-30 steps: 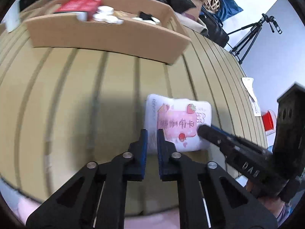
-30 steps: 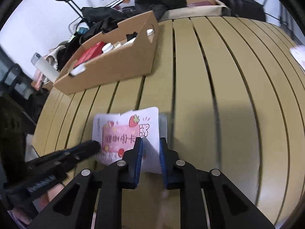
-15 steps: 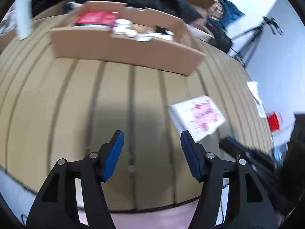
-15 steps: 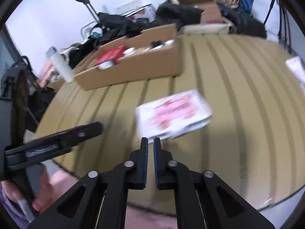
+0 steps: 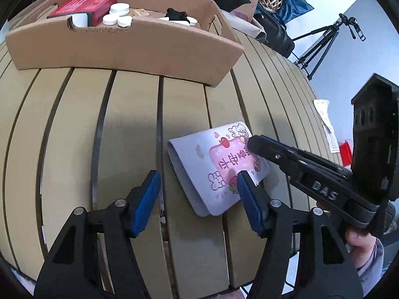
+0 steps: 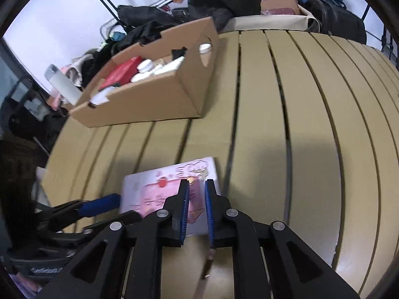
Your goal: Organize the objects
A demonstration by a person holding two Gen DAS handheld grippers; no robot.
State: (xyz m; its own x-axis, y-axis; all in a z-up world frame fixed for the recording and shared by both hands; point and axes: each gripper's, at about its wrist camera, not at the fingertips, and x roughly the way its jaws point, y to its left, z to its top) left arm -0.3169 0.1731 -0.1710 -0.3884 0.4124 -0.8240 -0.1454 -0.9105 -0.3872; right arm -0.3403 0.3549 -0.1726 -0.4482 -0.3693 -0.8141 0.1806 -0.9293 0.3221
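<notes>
A white pack with a pink strawberry label (image 5: 217, 169) lies flat and askew on the slatted tan table (image 5: 74, 137). My left gripper (image 5: 197, 194) straddles its near corner with the jaws closing. The right pad (image 5: 245, 194) is at the pack's edge, and the left pad (image 5: 148, 194) stands clear of it. My right gripper (image 6: 197, 189) hovers over the pack (image 6: 172, 174) with only a narrow gap, its jaws opening and nothing pinched between them. In the left wrist view the right gripper (image 5: 251, 144) has its tip on the label.
An open cardboard box (image 5: 124, 49) stands at the back of the table, holding a red carton (image 5: 82, 3) and white caps (image 5: 117, 15). Bags and clothes pile up behind it. A tripod (image 5: 321, 42) stands to the right. A hand (image 5: 359, 246) holds the right gripper.
My left gripper went from shut to wide open, then narrowed slightly. Both grippers drew back and came in over the pack again. The pack has turned askew.
</notes>
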